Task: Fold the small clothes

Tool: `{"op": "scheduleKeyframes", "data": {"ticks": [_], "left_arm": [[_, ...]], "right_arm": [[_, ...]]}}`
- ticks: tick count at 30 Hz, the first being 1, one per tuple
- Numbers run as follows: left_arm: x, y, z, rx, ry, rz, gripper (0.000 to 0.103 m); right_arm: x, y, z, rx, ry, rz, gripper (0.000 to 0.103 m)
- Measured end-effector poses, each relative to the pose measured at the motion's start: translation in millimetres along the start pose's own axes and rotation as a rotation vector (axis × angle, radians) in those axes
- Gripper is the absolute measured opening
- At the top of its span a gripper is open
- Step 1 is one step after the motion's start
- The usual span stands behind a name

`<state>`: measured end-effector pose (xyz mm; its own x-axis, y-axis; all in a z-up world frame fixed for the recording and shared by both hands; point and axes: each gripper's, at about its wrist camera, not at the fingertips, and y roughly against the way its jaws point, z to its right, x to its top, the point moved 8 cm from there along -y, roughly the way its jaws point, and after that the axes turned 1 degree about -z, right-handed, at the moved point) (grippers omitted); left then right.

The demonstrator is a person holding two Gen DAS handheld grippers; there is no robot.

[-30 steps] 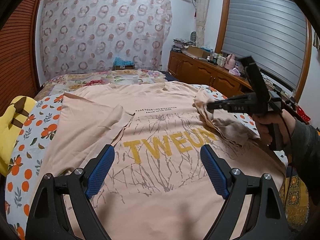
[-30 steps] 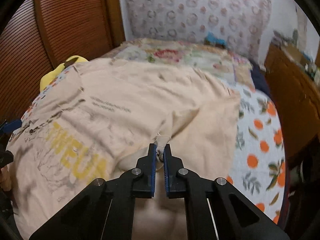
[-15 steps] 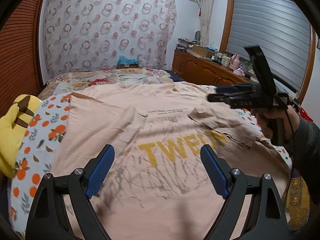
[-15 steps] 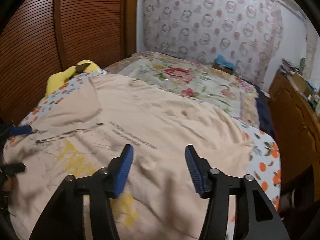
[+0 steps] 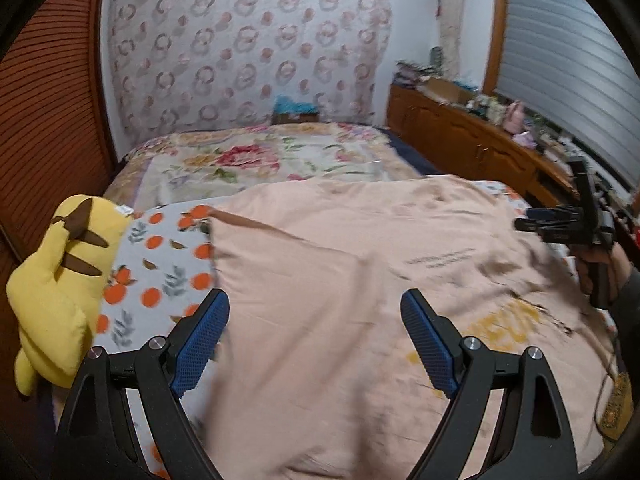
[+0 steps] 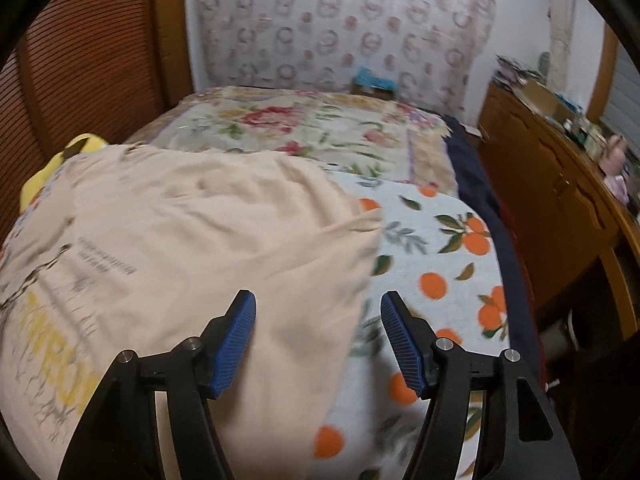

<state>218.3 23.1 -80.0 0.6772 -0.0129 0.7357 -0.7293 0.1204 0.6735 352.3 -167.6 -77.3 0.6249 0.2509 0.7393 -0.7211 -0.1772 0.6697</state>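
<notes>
A peach T-shirt (image 5: 340, 288) with yellow lettering lies spread on the orange-print bedsheet (image 5: 160, 276) — its right edge reaches between the blue pads of the right gripper (image 6: 318, 338), whose jaws stand wide. The left gripper (image 5: 316, 344) hovers over the shirt, jaws wide too, holding nothing. A yellow plush toy (image 5: 60, 280) lies beside the shirt's left edge.

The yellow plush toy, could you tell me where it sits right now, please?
In the left wrist view the yellow plush toy lies at the far left on the orange-print sheet, left of the peach T-shirt.
</notes>
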Motion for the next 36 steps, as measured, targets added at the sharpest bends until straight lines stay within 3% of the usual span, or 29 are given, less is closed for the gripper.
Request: {"op": "scheduleKeyframes", "data": {"ticks": [4,10,19,33,36], "left_arm": [[5,-21,-21,0.027,0.010,-0.033,0.088],[10,-56,-49,0.097,-0.009,-0.092,0.088],[13,-97,-76,0.134,-0.034,-0.192,0.088],[30,-120,-70,0.046,-0.027,-0.217,0.088],[35,-122,-65,0.016,-0.044,-0.197,0.062]], "right_arm": [[3,-19,-2,0.031,-0.045,-0.031,0.067],[3,-14,-3,0.030,-0.036,-0.014,0.068],[-3,-9,13,0.033,-0.034,-0.021,0.071],[2,-12,18,0.037,-0.035,-0.027,0.074],[2,-12,18,0.036,-0.034,-0.027,0.074]]}}
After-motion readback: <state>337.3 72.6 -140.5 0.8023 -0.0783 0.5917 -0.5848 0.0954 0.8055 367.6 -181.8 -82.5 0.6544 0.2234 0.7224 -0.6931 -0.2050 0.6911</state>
